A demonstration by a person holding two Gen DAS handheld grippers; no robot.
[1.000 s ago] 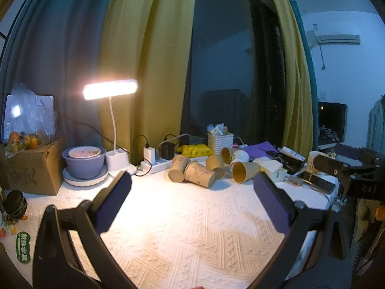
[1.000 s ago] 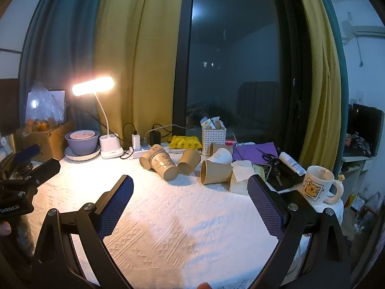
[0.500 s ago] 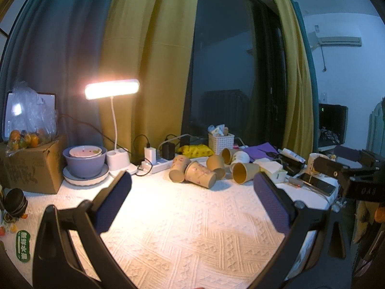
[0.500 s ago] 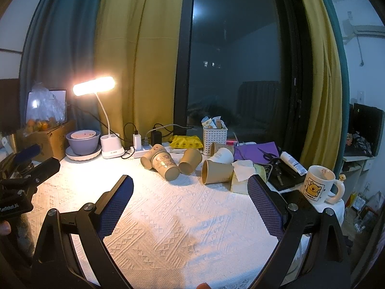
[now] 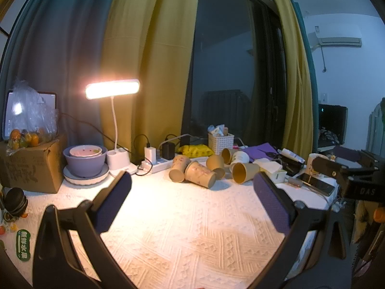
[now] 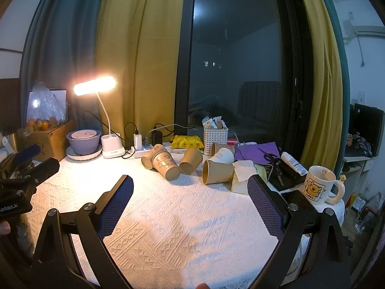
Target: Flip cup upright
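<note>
Several brown paper cups lie on their sides in a cluster at the back of the white tablecloth (image 5: pixel 192 228). A patterned cup (image 5: pixel 200 174) (image 6: pixel 166 165) lies nearest, with a plain cup (image 5: pixel 245 172) (image 6: pixel 217 175) to its right, mouth facing me. A white cup (image 6: pixel 222 156) lies behind it. My left gripper (image 5: pixel 192 192) is open and empty, well short of the cups. My right gripper (image 6: pixel 190 192) is open and empty, also short of them. Each gripper shows at the edge of the other's view.
A lit desk lamp (image 5: pixel 113 91), stacked purple bowls (image 5: pixel 84 161), a cardboard box (image 5: pixel 26 166), a power strip (image 5: pixel 156 162) and a white basket (image 6: pixel 215 136) line the back. A bear mug (image 6: pixel 318 187), phone and keys sit at the right edge.
Both views have shifted only slightly; the cups have not moved and both grippers stay open.
</note>
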